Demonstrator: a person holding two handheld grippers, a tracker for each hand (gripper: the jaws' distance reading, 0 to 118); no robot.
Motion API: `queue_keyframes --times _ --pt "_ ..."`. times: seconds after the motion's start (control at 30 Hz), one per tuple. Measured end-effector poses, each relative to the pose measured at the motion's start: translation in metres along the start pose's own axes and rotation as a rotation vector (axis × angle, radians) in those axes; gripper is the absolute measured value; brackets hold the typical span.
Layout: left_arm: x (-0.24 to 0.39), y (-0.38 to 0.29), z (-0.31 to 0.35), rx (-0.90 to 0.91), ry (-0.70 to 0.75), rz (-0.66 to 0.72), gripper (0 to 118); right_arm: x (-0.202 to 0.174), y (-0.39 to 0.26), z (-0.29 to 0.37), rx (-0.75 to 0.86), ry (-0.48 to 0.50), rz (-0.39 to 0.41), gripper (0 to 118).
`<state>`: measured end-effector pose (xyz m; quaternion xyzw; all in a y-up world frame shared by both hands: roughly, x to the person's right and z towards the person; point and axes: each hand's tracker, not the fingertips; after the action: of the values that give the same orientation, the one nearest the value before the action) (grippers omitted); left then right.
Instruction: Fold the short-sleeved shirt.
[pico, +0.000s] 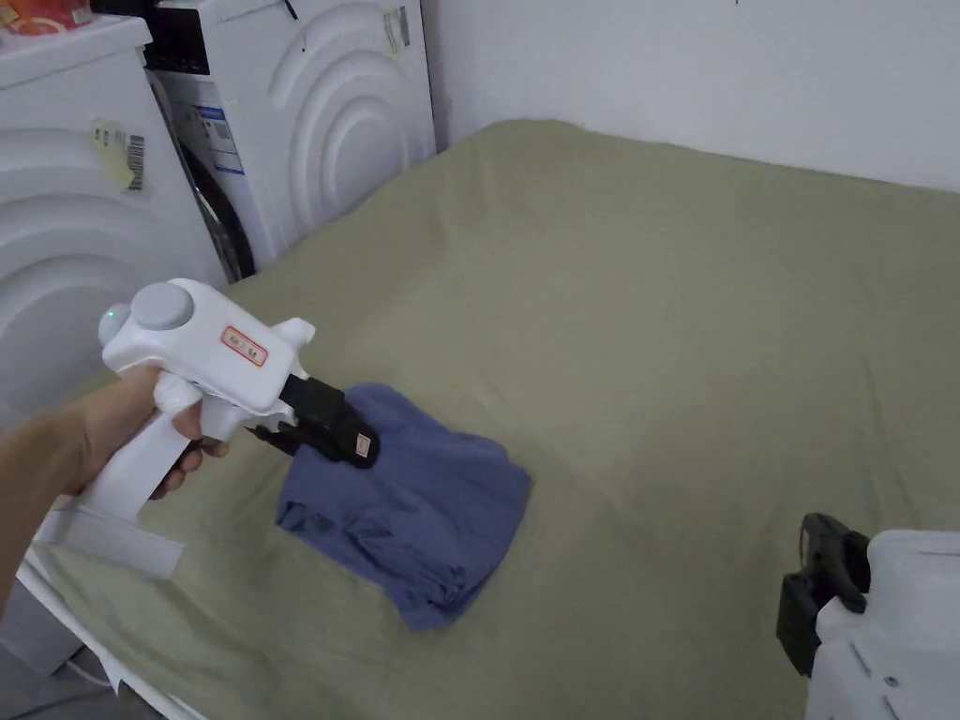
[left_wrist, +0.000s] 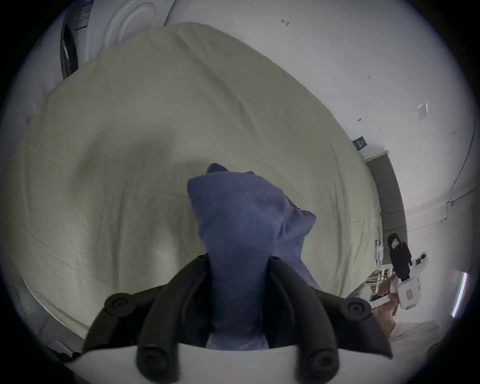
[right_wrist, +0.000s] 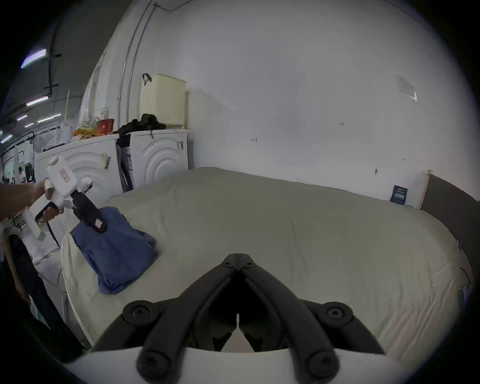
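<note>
The folded blue shirt (pico: 412, 506) is seen on the bed (pico: 675, 356) at seven o'clock, one edge clamped by the left hand-held gripper (pico: 352, 445); the right hand-held gripper (right_wrist: 238, 257) is clenched on nothing at four o'clock.

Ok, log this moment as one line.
left gripper: shut on blue shirt | shirt: folded bundle on bed | right gripper: shut, empty, apart

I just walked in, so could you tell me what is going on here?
A person is folding a blue shirt on a bed using two handheld grippers. The left gripper is shut on the bundled shirt's edge, lifting it partly. The right gripper is shut on nothing, held away over the bed.
</note>
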<state>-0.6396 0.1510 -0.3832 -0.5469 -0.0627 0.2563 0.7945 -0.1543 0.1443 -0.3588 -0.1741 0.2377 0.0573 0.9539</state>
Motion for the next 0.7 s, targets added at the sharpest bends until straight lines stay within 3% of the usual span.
queue_keyframes --times 0.07,0.1,0.13,0.17,0.37,0.5,0.57,0.6,0.63,0.67,0.7 --pt "0.000 0.002 -0.002 -0.002 0.018 -0.010 31 0.001 -0.003 0.000 -0.010 0.008 0.004 0" --pt "0.002 0.003 -0.003 -0.011 0.044 -0.021 45 0.002 -0.004 0.001 -0.014 0.011 0.003 0" --pt "0.005 0.002 -0.005 0.000 0.118 -0.035 76 0.004 -0.005 0.002 -0.016 0.012 0.002 0" --pt "0.008 0.002 -0.006 -0.003 0.178 -0.055 116 0.006 -0.006 0.004 -0.019 0.012 0.002 0" --pt "0.022 -0.017 0.022 0.053 0.242 -0.077 110 0.027 -0.003 0.022 -0.023 0.021 -0.023 0" --pt "0.073 -0.038 0.037 0.214 0.317 -0.112 110 0.049 0.003 0.048 -0.003 0.017 -0.041 0" --pt "0.109 -0.051 0.040 0.275 0.266 -0.126 100 0.065 0.007 0.066 0.013 0.008 -0.046 0" --pt "0.125 -0.056 0.036 0.295 0.232 -0.153 82 0.074 0.010 0.075 0.025 0.004 -0.046 0" --pt "0.148 -0.063 0.026 0.308 0.239 -0.191 50 0.084 0.013 0.085 0.037 -0.016 -0.046 0" --pt "0.172 -0.072 0.017 0.336 0.275 -0.248 0 0.094 0.016 0.094 0.044 -0.024 -0.046 0" --pt "0.197 -0.082 0.009 0.355 0.258 -0.289 1 0.105 0.019 0.105 0.054 -0.029 -0.048 0"
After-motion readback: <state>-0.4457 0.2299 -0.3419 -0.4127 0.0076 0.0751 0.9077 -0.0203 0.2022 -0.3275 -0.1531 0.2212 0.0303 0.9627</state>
